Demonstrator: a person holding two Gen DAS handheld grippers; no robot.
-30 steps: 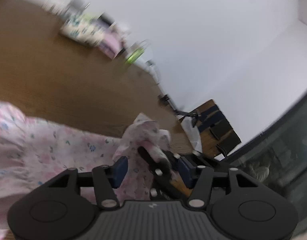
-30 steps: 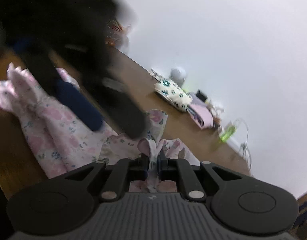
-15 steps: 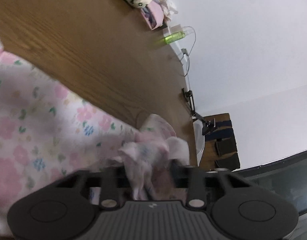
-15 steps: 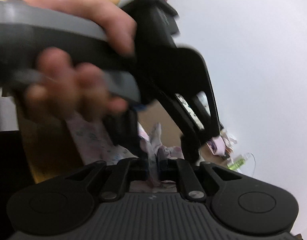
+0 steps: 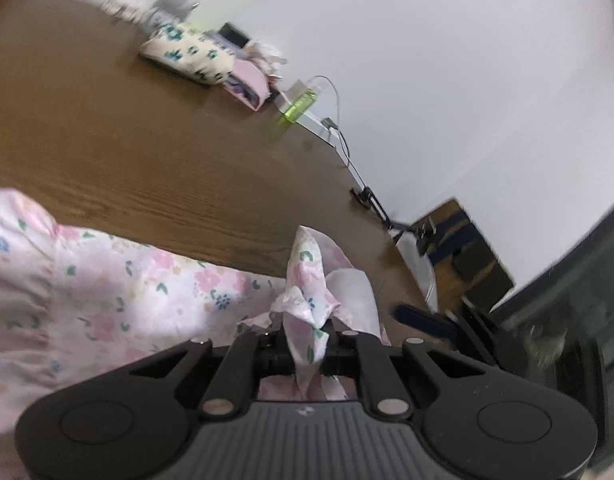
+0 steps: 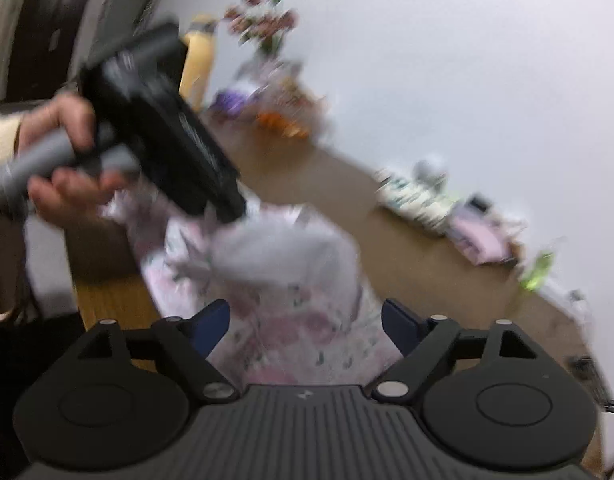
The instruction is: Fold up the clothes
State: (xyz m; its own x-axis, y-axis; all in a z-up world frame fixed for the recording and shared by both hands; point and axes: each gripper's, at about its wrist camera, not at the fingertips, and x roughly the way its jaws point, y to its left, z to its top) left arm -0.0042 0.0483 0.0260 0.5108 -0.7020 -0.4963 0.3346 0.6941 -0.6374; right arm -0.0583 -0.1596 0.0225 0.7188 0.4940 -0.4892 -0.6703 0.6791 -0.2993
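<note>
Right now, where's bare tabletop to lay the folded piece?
Free: the broad brown wooden table strip between the pink floral garment near the tongs and the folded floral cloth stack at the far edge. Crowded: that far edge, with the green-lit charger and cables, and the right corner.

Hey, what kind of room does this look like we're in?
Probably a room in a home: a wooden table against a plain white wall, holding folded clothes, with a bunch of flowers further along.
</note>
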